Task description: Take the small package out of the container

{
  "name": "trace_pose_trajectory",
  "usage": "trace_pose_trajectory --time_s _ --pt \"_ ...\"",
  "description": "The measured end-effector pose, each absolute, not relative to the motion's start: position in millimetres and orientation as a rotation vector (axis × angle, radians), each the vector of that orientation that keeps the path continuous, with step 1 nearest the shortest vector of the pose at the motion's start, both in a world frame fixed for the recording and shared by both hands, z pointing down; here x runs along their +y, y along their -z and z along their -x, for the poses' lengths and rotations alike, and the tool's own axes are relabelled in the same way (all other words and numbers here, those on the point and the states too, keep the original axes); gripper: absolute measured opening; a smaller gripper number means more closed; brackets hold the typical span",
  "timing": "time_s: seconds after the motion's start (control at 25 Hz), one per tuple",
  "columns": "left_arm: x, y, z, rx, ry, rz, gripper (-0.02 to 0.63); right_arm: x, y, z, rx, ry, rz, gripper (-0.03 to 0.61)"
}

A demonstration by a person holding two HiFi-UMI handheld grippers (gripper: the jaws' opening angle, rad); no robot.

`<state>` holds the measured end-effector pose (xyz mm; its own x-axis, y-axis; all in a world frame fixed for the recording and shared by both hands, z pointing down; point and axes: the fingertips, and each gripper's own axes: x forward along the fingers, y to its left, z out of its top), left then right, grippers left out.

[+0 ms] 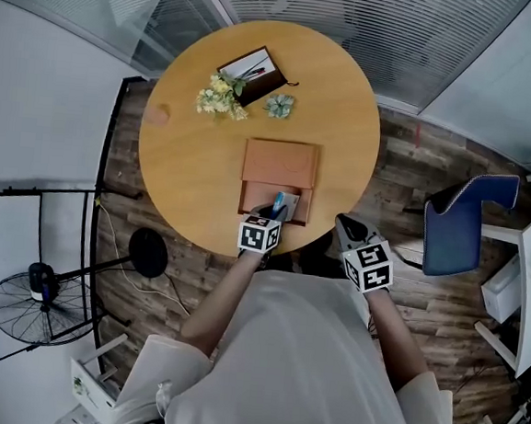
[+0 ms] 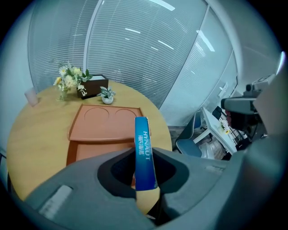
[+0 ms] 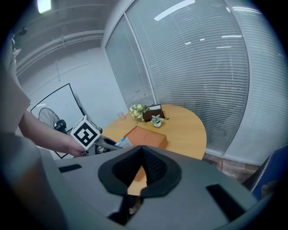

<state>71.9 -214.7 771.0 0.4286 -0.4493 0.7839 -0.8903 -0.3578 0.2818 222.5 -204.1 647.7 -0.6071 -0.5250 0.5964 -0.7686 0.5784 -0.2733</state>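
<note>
Small package [image 2: 145, 148] stands edge-on, pinched by the left gripper [image 2: 145, 176] over the container's [image 2: 108, 117] near open end. The head view shows only its blue tip, and the jaws hide its lower end. Right gripper [image 3: 143, 167] has its jaws together on nothing, right of the container.

small package [image 2: 143, 148]: lower end hidden inside the left gripper [image 2: 145, 179]
container [image 1: 280, 164]: near edge partly covered by that gripper
dark box [image 1: 255, 73]: contents too small to tell
</note>
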Motion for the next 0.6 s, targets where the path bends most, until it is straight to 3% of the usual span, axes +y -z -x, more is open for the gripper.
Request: trace_pose_trajectory --time_s 0.6 --pt "-189.2 -646.7 -21.9 -1.243 -0.471 -2.122 0.076 -181.3 -618.4 -184.2 -2.406 -0.637 -1.054 0.003"
